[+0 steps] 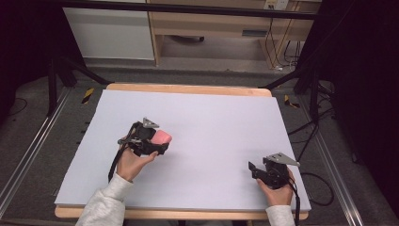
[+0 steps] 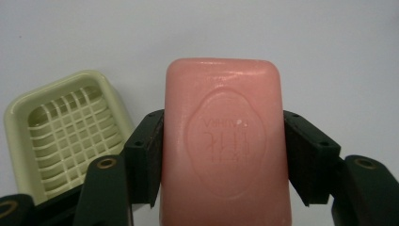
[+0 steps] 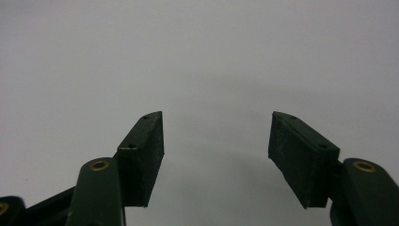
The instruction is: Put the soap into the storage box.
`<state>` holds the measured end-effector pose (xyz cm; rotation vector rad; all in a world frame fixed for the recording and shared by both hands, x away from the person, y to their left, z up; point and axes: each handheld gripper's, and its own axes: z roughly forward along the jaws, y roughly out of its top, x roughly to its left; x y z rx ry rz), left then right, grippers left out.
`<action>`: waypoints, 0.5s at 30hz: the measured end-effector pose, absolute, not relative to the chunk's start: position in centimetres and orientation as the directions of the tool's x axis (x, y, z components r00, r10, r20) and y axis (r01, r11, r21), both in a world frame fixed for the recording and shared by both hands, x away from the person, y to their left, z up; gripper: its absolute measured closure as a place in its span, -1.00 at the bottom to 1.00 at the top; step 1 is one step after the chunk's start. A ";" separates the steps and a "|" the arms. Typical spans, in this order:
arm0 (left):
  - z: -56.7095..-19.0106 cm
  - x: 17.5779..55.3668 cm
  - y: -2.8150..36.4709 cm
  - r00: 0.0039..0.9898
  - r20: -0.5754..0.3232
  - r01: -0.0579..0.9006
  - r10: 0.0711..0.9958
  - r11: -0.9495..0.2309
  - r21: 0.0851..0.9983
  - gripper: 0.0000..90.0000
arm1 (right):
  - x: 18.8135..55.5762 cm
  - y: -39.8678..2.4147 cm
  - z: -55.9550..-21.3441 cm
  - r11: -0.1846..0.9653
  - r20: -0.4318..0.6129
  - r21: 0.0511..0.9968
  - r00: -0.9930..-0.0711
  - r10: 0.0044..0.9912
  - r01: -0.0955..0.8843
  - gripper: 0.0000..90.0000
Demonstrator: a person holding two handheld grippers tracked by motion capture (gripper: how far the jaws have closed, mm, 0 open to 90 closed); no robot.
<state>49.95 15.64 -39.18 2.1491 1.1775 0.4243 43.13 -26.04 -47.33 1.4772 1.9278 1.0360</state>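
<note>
1. Your left gripper [image 1: 157, 141] is clamped on a pink bar of soap [image 2: 225, 141], its jaws pressing both long sides.
2. The soap [image 1: 162, 137] is held over the left-middle of the white table [image 1: 211, 117]; whether it touches the surface is hard to tell.
3. A pale green soap dish [image 2: 66, 129] with a slatted grid sits just beside the left jaw.
4. Your right gripper [image 3: 216, 157] rests near the table's right front corner [image 1: 256, 168], jaws spread apart with nothing between them.
</note>
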 end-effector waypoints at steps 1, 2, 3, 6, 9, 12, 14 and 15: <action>-39.1 50.0 15.7 0.544 -0.021 0.628 0.839 -0.391 0.672 -0.18 | 43.1 -26.0 -47.3 0.125 0.060 0.807 -0.290 0.955 0.578 -0.19; -39.0 50.2 15.9 0.540 -0.018 0.630 0.841 -0.390 0.671 -0.17 | 43.1 -26.1 -47.3 0.125 0.060 0.807 -0.291 0.955 0.577 -0.19; -39.0 50.2 16.0 0.537 -0.017 0.631 0.844 -0.388 0.672 -0.17 | 43.1 -26.0 -47.3 0.121 0.065 0.807 -0.291 0.955 0.578 -0.19; -38.8 50.5 16.3 0.522 -0.020 0.636 0.853 -0.373 0.675 -0.17 | 43.1 -26.0 -47.3 0.121 0.064 0.808 -0.291 0.955 0.576 -0.19; -38.7 50.8 16.7 0.510 -0.022 0.640 0.860 -0.362 0.678 -0.17 | 43.1 -26.0 -47.3 0.121 0.064 0.809 -0.291 0.955 0.576 -0.19; -38.6 51.0 17.1 0.496 -0.027 0.646 0.868 -0.348 0.679 -0.17 | 43.1 -26.0 -47.3 0.121 0.065 0.809 -0.292 0.954 0.575 -0.19; -38.6 51.2 17.4 0.487 -0.027 0.649 0.873 -0.341 0.680 -0.17 | 43.1 -26.0 -47.3 0.122 0.064 0.809 -0.292 0.954 0.575 -0.19; -38.6 51.2 17.5 0.483 -0.028 0.651 0.875 -0.338 0.680 -0.17 | 43.1 -26.0 -47.3 0.125 0.060 0.810 -0.292 0.954 0.573 -0.19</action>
